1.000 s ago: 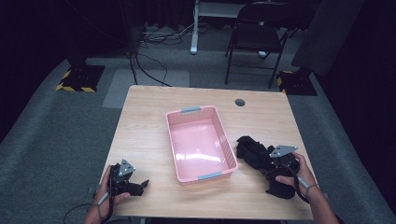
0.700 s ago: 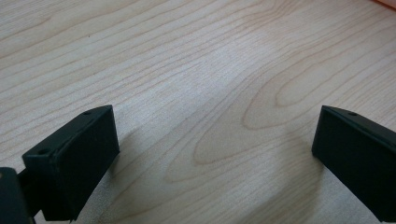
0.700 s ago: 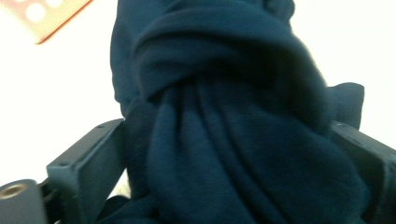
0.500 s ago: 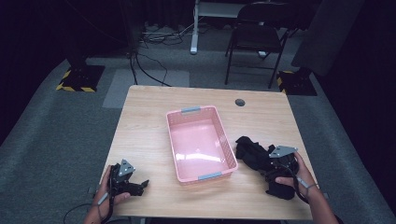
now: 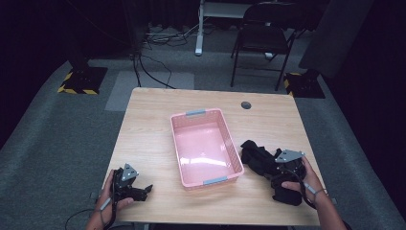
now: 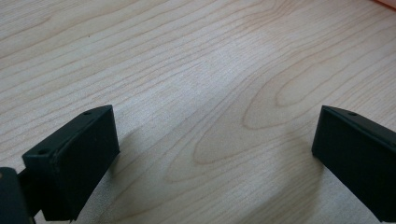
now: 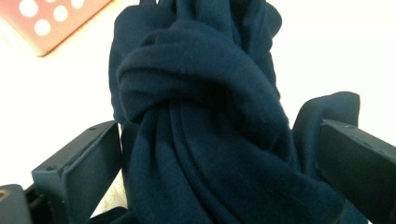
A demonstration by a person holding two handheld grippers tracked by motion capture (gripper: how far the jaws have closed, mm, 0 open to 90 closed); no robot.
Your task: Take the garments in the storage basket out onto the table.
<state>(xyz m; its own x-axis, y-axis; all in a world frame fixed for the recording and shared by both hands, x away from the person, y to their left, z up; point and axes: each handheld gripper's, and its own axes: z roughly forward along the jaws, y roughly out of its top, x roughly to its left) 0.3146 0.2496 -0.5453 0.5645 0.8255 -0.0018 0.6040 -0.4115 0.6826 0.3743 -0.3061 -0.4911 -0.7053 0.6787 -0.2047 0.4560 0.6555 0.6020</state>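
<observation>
Your right gripper (image 7: 219,154) has just been opening, its jaws now wide around the dark cloth (image 5: 261,155) at lower right, beside the pink basket (image 5: 191,116) (nothing in it yet). Your left gripper (image 6: 215,149) rests apart over bare table (image 5: 153,124).

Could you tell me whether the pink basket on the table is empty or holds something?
Empty: the pink basket shows its bare floor; the dark cloth lies outside, right of it.
</observation>
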